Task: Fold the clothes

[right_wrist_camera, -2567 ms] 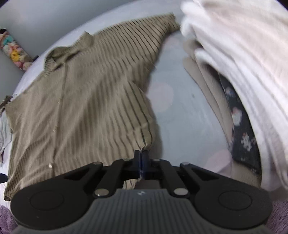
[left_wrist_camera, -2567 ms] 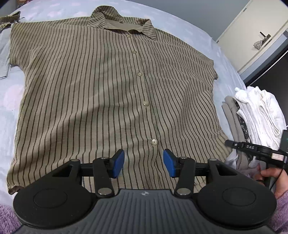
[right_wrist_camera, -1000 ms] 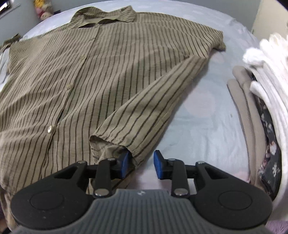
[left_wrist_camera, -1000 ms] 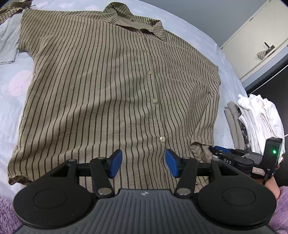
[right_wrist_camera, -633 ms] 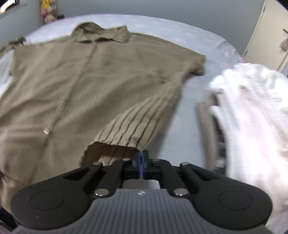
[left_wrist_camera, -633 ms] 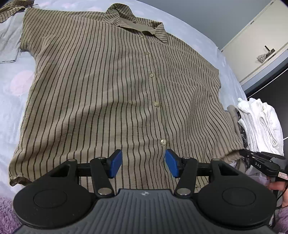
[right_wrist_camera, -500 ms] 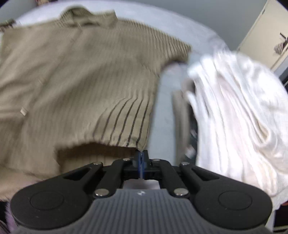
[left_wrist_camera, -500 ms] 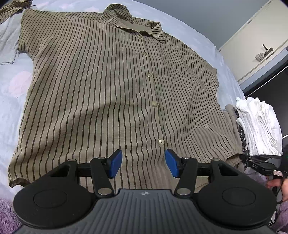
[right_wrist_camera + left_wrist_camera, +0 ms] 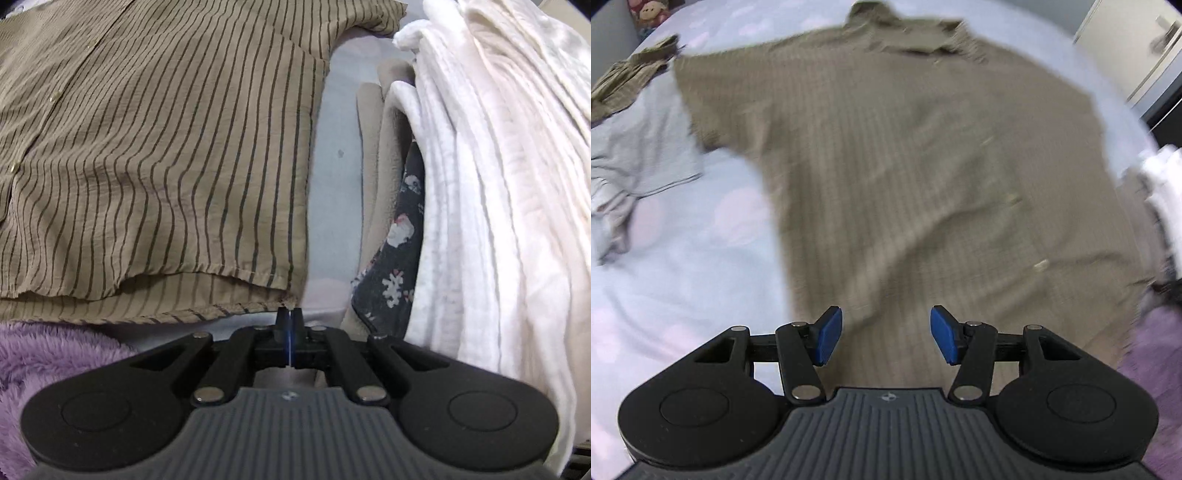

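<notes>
An olive button-up shirt with dark stripes [image 9: 923,166] lies front up on the bed, collar at the far end; the left wrist view is motion-blurred. My left gripper [image 9: 886,336] hovers open over the shirt's lower left part, nothing between its blue pads. In the right wrist view the shirt [image 9: 166,147] spreads to the left. My right gripper [image 9: 290,317] is shut on the near right corner of its hem, low by the bed's near edge. The front layer's hem lies slightly back from the layer beneath.
A stack of folded clothes stands right of the shirt: white towelling [image 9: 480,184], dark floral cloth [image 9: 399,229], beige pieces [image 9: 384,129]. A purple fuzzy sleeve [image 9: 55,354] is near left. A pale grey garment [image 9: 639,158] and an olive one [image 9: 631,81] lie left on the lilac sheet [image 9: 683,258].
The left gripper has swung left over the shirt's left side, still open. The right gripper, shut on the hem corner, has drawn it toward the near right, and that side lies flatter.
</notes>
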Tool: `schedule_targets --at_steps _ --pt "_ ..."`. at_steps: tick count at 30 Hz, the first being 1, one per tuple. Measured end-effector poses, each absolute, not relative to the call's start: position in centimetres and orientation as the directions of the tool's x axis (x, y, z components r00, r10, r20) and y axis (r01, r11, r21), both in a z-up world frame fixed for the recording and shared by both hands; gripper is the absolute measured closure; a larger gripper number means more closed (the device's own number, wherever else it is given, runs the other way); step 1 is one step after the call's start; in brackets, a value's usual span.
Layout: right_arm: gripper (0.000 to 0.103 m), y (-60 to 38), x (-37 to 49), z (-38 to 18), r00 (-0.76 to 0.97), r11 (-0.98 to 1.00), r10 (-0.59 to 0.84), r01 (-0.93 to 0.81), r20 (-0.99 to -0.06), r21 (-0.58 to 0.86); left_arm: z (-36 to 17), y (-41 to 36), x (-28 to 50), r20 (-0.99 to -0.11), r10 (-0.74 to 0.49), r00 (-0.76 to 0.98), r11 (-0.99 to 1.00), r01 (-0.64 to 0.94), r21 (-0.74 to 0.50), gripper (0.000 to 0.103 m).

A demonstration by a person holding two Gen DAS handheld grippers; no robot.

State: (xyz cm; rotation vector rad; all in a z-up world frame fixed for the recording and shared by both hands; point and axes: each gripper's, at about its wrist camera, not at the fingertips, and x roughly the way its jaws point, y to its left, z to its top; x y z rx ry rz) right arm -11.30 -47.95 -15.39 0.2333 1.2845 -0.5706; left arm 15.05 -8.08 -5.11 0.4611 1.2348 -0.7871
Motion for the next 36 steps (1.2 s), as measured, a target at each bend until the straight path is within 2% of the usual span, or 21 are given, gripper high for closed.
schedule_targets --at_steps 5,8,12,14,17,22,28,30,32,34,36 --pt "0.095 -46.9 -12.0 -13.4 0.241 0.842 -0.280 0.527 -0.929 -0.117 -6.3 -7.9 15.1 -0.977 -0.184 0.110 0.602 0.798 -0.023 0.052" --pt "0.091 -45.4 -12.5 -11.5 0.333 0.866 -0.258 0.497 -0.907 -0.064 -5.6 -8.8 12.8 -0.971 -0.223 0.088 0.479 0.877 -0.031 0.052" --pt "0.080 -42.4 -11.7 -9.9 0.429 0.922 -0.194 0.388 -0.882 -0.014 -5.3 -10.3 9.1 -0.971 -0.236 0.046 0.296 0.955 -0.027 0.052" --pt "0.078 -41.0 -10.8 -9.7 0.454 0.942 -0.154 0.334 -0.878 0.008 -5.6 -10.9 7.1 -0.979 -0.201 0.036 0.191 0.982 -0.003 0.052" --pt "0.072 -39.0 -9.8 -10.0 0.471 0.958 -0.114 0.284 -0.875 0.028 -7.4 -11.2 4.8 -0.996 -0.084 0.014 0.086 0.996 0.006 0.052" --pt "0.072 -37.6 -9.0 -10.8 0.483 0.962 -0.085 0.269 -0.871 0.055 -11.5 -11.8 4.6 -0.998 0.054 -0.020 0.104 0.995 -0.014 0.052" --pt "0.065 -36.6 -9.3 -11.3 0.497 0.970 -0.052 0.232 -0.866 0.076 -14.8 -12.7 5.8 -0.993 0.118 0.005 0.154 0.988 0.023 0.052" --pt "0.064 -35.8 -9.1 -11.4 0.506 0.981 -0.017 0.176 -0.862 0.084 -16.2 -13.0 5.8 -0.988 0.153 -0.005 0.147 0.989 0.018 0.062" --pt "0.064 -35.1 -9.0 -11.4 0.513 0.989 0.018 0.120 -0.858 0.092 -17.0 -13.0 5.7 -0.985 0.173 0.004 0.134 0.991 0.028 0.094" --pt "0.064 -34.4 -8.8 -11.4 0.517 0.993 0.053 0.063 -0.854 0.099 -17.4 -12.8 5.6 -0.982 0.187 0.015 0.116 0.993 0.037 0.102" --pt "0.062 -33.7 -8.6 -11.5 0.520 0.994 0.088 0.006 -0.850 0.106 -17.9 -12.5 5.5 -0.979 0.202 0.025 0.096 0.994 0.046 0.103"
